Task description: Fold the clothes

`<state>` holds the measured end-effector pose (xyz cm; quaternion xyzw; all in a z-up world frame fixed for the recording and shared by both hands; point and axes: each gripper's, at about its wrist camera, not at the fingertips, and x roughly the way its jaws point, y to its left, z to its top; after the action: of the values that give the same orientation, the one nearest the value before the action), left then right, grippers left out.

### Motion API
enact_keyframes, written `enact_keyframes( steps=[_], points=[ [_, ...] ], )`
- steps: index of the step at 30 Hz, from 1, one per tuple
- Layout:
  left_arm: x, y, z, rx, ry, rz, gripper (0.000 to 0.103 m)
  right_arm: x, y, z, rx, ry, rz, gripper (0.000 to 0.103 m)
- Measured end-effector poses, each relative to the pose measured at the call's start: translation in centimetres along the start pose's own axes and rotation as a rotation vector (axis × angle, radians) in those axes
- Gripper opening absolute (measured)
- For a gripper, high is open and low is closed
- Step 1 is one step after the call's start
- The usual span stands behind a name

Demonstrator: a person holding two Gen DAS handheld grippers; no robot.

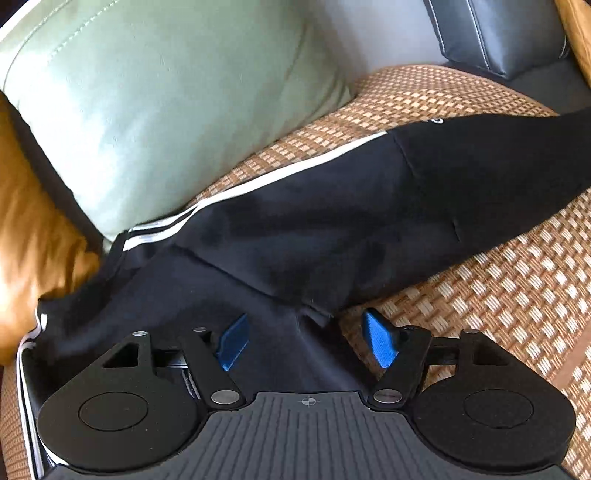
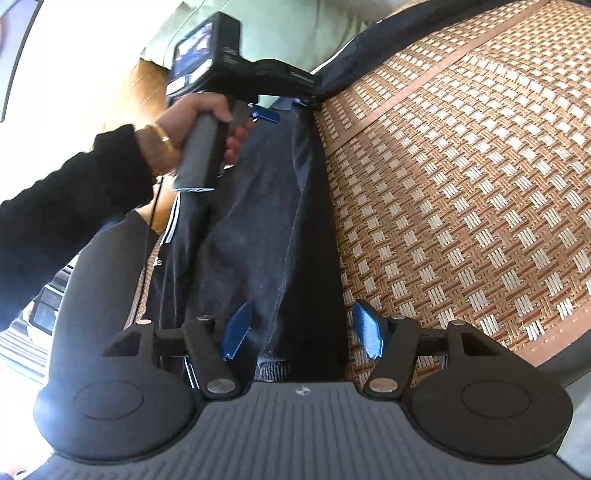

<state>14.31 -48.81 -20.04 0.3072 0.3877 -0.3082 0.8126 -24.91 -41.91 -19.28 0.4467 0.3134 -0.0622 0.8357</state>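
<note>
Black striped trousers lie lengthwise, legs stacked, beside green cushion; crosswise folds remain. Left tool and right tool both wide, straddling cloth.

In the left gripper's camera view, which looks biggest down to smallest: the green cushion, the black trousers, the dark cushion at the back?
1. Black trousers and green cushion look alike in size; nearness makes it unsure.
2. Dark cushion, smallest, though farthest and cut off.
</note>
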Motion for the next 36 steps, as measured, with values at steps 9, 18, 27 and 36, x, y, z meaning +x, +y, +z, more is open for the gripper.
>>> enact_keyframes(
  steps=[9,18,27,36],
  points=[
    [-1.4,2.6,0.7,-0.116,-0.001,-0.129,0.005,-1.2,2.9,0.0,-0.062,0.005,0.053,0.013],
    [-8.5,13.5,-0.9,-0.244,-0.119,-0.203,0.006,-1.9,9.4,0.0,-0.223,0.019,0.195,0.009],
    [-5.9,23.0,-9.4,-0.432,-0.072,-0.131,0.006,5.2,16.1,-2.6,-0.371,0.205,0.261,0.009],
    [-2.4,25.5,-14.6,-0.523,-0.053,-0.151,0.027,10.1,16.7,-4.6,-0.434,0.356,0.195,0.009]
  ],
)
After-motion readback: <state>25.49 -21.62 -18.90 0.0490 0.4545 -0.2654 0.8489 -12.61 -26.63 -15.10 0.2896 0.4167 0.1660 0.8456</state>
